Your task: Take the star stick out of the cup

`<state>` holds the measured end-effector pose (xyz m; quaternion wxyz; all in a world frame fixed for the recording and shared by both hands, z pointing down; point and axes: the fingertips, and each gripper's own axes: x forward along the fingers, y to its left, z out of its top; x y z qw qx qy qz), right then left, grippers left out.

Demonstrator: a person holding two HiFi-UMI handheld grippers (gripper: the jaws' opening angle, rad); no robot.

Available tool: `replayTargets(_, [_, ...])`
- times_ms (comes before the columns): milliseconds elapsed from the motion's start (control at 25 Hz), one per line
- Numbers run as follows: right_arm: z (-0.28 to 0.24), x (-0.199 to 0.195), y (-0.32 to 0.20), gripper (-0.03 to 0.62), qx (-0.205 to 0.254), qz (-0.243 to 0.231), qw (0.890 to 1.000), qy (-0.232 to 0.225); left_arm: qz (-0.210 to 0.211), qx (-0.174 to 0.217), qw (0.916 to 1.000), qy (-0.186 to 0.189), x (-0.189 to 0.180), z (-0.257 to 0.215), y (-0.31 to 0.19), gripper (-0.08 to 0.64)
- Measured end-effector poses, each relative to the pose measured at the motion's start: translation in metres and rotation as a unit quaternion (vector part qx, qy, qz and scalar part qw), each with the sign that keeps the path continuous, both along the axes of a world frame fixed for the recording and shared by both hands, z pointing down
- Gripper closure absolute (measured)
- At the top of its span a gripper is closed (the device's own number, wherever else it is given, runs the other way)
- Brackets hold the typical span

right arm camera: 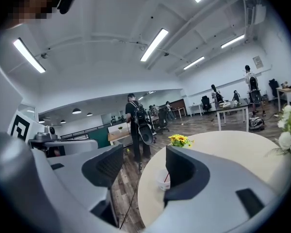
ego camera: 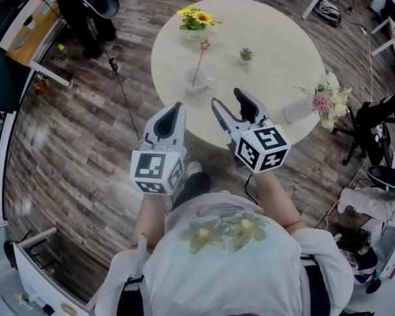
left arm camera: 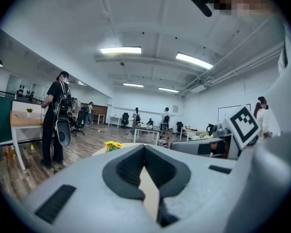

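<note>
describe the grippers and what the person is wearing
Left gripper and right gripper are light grey shells with dark grey jaws. Each carries a white cube printed with black square markers. The shirt is white with a yellow flower print.

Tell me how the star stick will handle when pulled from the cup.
The star stick looks very thin, so it is probably light and may flex or slip in a grip. It leans in the small white cup; a sideways drag could tip that cup, so pulling along the stick seems safer.
</note>
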<state>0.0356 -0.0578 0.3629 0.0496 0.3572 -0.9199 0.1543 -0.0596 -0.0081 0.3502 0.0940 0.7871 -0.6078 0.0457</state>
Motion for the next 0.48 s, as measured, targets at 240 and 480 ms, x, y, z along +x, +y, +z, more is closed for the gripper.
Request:
replayTargets(240, [0.019, -0.012, -0.02, 0.325, -0.024, 0.023, 0.999, 0.014, 0.021, -0.008, 0.9997, 0.007, -0.016, 0.009, -0.02, 0.557])
replayTargets(480, [0.032, -0.023, -0.034, 0.325, -0.042, 0.048, 0.998, 0.016, 0.048, -0.014, 0.9987, 0.004, -0.031, 0.015, -0.036, 0.557])
